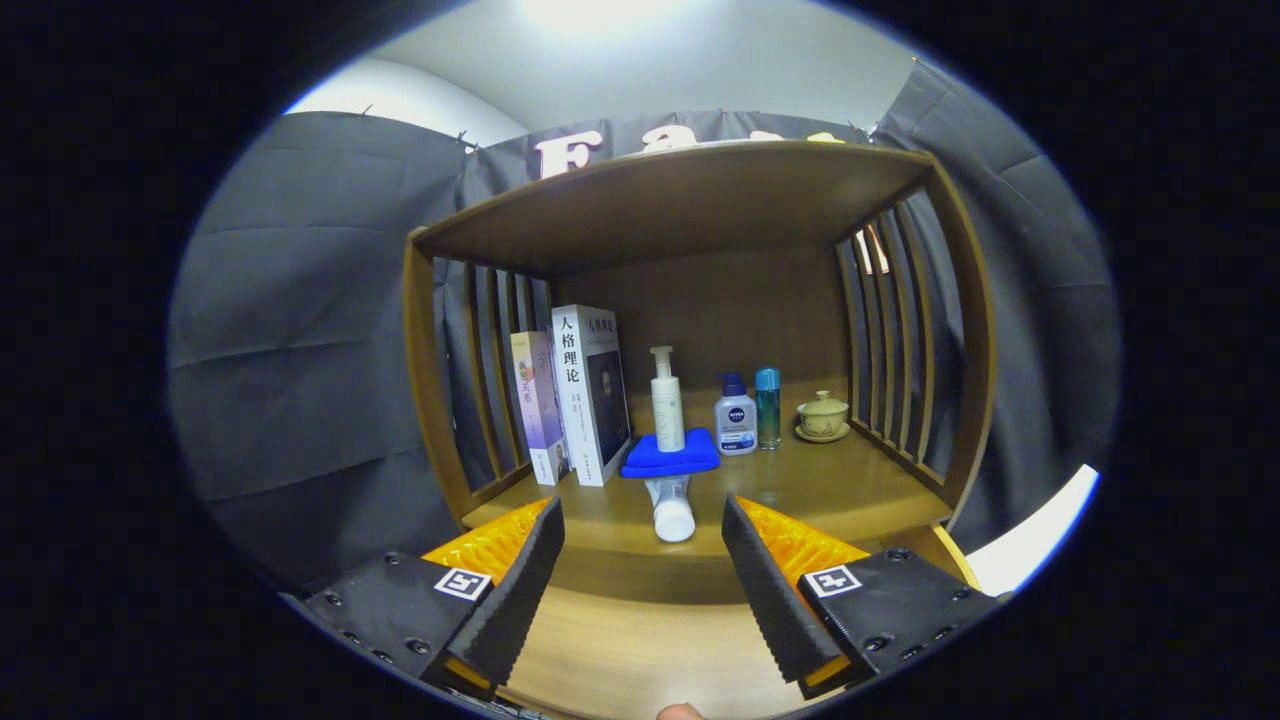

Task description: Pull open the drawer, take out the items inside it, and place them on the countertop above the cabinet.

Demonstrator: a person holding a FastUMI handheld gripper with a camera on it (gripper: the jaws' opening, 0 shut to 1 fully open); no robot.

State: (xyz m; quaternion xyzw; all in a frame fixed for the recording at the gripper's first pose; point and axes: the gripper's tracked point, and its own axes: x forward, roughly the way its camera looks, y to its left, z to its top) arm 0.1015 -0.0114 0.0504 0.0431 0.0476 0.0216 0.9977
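While the drawer itself is out of sight, the gripper (643, 520) hangs released; a white tube (671, 507) lies cap toward the fingers, on the countertop (800, 490).

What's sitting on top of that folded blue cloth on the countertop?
A white pump bottle stands upright on the folded blue cloth. A white tube lies in front, its far end at the cloth's edge; whether it tucks underneath is hidden. The open gripper is short of both.
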